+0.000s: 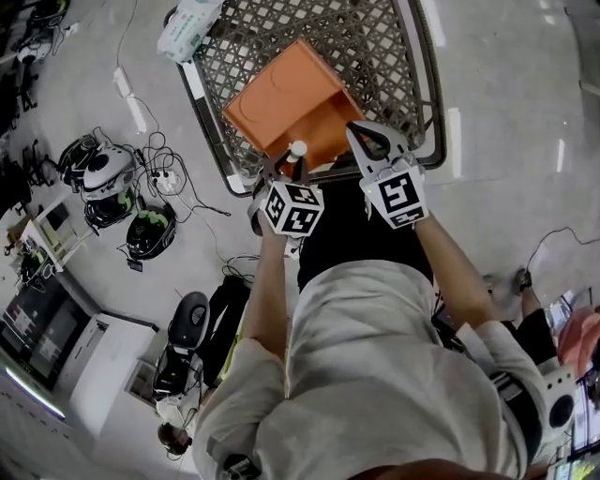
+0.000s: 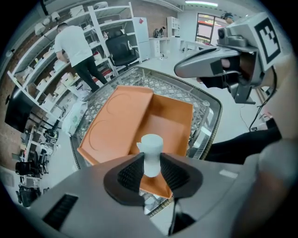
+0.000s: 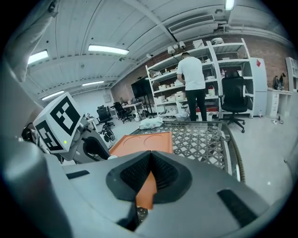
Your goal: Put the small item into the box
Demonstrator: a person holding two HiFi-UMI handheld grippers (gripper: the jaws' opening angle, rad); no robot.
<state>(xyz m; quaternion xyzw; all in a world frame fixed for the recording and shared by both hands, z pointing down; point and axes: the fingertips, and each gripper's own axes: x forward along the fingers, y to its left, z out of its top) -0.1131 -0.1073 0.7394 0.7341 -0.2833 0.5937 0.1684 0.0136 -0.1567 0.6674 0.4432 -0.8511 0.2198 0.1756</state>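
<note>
The small item (image 1: 297,150) is a white, capped, bottle-like piece. My left gripper (image 1: 289,167) is shut on it, and in the left gripper view the item (image 2: 151,148) stands upright between the pads (image 2: 132,173). It hangs over the near edge of the orange box (image 1: 291,98), which lies open on a metal mesh cart (image 1: 375,47) with its lid folded out. The box (image 2: 125,121) has nothing inside. My right gripper (image 1: 375,141) hovers by the box's near right corner, jaws shut and holding nothing. The box (image 3: 139,144) shows beyond the right gripper (image 3: 150,172).
A white packet (image 1: 187,28) lies at the cart's far left corner. Helmets (image 1: 108,173) and cables lie on the floor to the left. A person (image 3: 193,79) stands at shelves beyond the cart, next to an office chair (image 3: 233,100).
</note>
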